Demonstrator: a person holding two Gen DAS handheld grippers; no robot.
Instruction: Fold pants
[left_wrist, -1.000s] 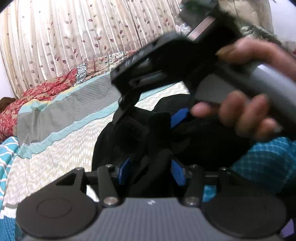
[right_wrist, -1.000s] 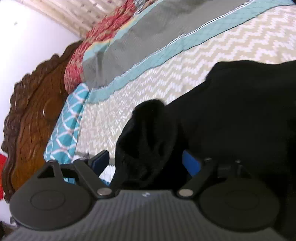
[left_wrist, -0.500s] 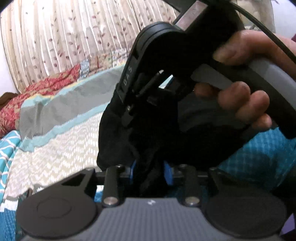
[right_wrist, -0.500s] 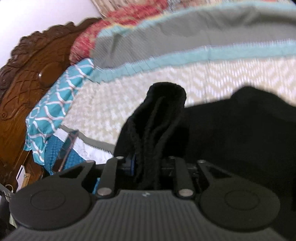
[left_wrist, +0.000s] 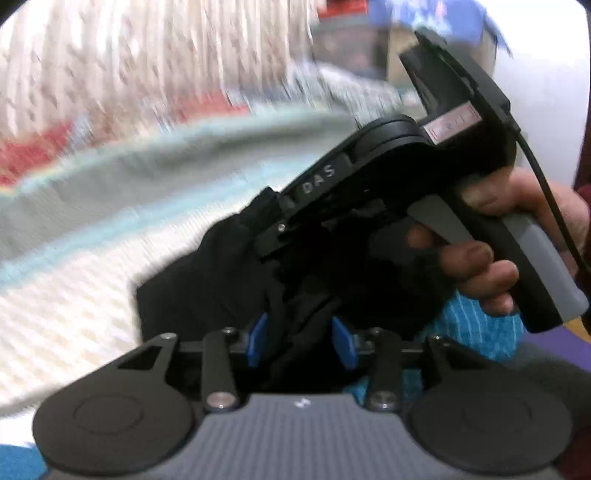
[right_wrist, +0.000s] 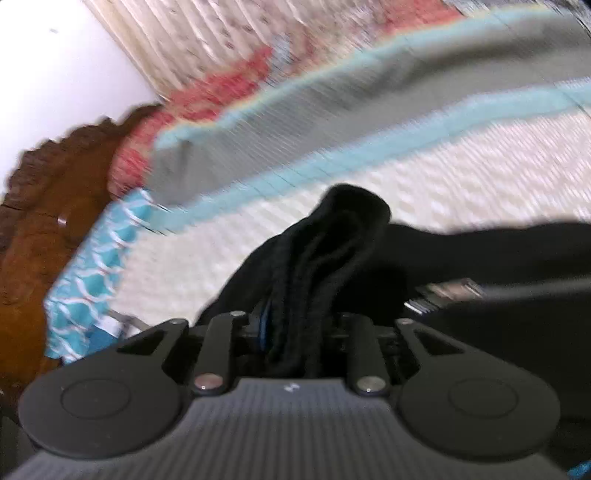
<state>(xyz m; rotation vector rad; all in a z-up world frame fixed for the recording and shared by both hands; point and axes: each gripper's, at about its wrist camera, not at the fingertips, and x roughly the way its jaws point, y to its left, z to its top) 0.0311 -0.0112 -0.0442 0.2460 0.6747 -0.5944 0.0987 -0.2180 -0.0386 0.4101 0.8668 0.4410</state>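
Blue fingers (left_wrist: 257, 338) of the left gripper (left_wrist: 301, 339) stand partly apart, having just eased wider, with bunched black pants (left_wrist: 207, 280) pinched between them. Right gripper (right_wrist: 295, 328) likewise clamps a thick fold of pants (right_wrist: 332, 236) that rises ahead of its fingertips, above the patterned bedspread (right_wrist: 461, 173).

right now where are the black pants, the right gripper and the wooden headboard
black pants (right_wrist: 343, 236): right wrist view, bunched fold sticking up.
right gripper (left_wrist: 273, 229): left wrist view, finger end at the cloth.
wooden headboard (right_wrist: 40, 236): right wrist view, carved face at left.
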